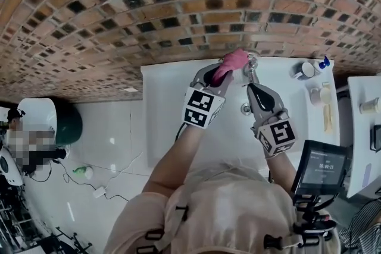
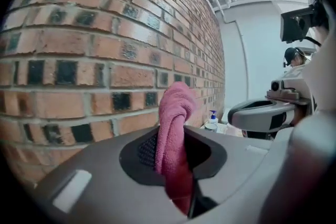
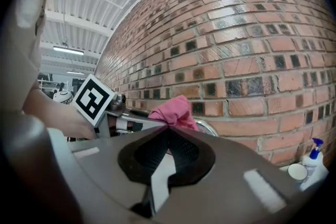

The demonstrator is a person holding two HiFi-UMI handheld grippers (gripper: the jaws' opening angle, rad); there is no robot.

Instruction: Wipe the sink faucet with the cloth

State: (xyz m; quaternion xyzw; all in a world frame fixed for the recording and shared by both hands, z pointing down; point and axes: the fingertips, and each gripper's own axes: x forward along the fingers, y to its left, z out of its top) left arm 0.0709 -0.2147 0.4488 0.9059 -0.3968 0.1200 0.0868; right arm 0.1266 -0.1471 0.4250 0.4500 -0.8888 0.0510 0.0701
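Observation:
A pink cloth [image 1: 233, 60] is bunched at the tip of my left gripper [image 1: 222, 76], which is shut on it. In the left gripper view the cloth [image 2: 175, 113] stands up between the jaws, in front of the brick wall. The cloth lies against the chrome faucet [image 1: 252, 67] at the back of the white sink [image 1: 166, 110]. My right gripper [image 1: 250, 87] is just right of the left one, its tip near the faucet base, shut with nothing in it. In the right gripper view, the faucet's chrome arc [image 3: 211, 127] shows behind the cloth [image 3: 173, 111], past my right gripper [image 3: 168, 131].
A brick wall [image 1: 149, 9] rises right behind the sink. On the sink's right end stand a white cup [image 1: 305, 70] and a pump bottle [image 1: 323, 62]. A dark screen [image 1: 321, 169] hangs at the lower right. White floor with cables lies to the left.

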